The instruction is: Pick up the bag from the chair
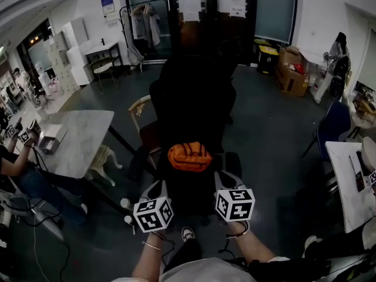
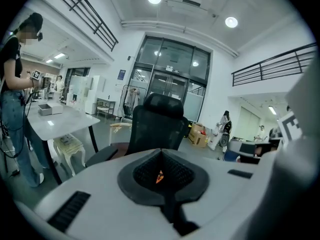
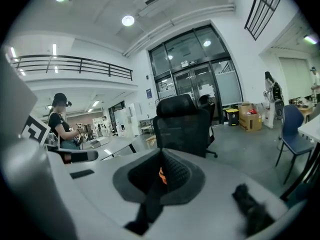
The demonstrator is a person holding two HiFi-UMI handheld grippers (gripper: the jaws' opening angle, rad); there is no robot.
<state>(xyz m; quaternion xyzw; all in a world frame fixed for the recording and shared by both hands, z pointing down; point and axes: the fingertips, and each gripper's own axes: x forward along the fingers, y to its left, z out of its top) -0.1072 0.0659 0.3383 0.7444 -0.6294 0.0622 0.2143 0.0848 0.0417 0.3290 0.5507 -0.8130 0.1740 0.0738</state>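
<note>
An orange bag (image 1: 189,156) lies on the seat of a black office chair (image 1: 191,98) in the middle of the head view. My left gripper (image 1: 154,188) and right gripper (image 1: 226,177) are held side by side just short of the seat's front edge, apart from the bag. Both point at the chair. In the left gripper view the black pads (image 2: 150,170) meet along a seam, with a sliver of the orange bag (image 2: 159,177) showing past them and the chair (image 2: 157,126) behind. The right gripper view shows the same: pads (image 3: 175,174) together, bag (image 3: 162,175) beyond, chair (image 3: 182,126) behind.
A grey table (image 1: 82,140) with a person seated at it stands to the left, with a white stool (image 1: 106,157) and a wooden chair (image 1: 141,107) beside the office chair. On the right are a blue chair (image 1: 332,125), a white table (image 1: 346,175) and cardboard boxes (image 1: 291,75).
</note>
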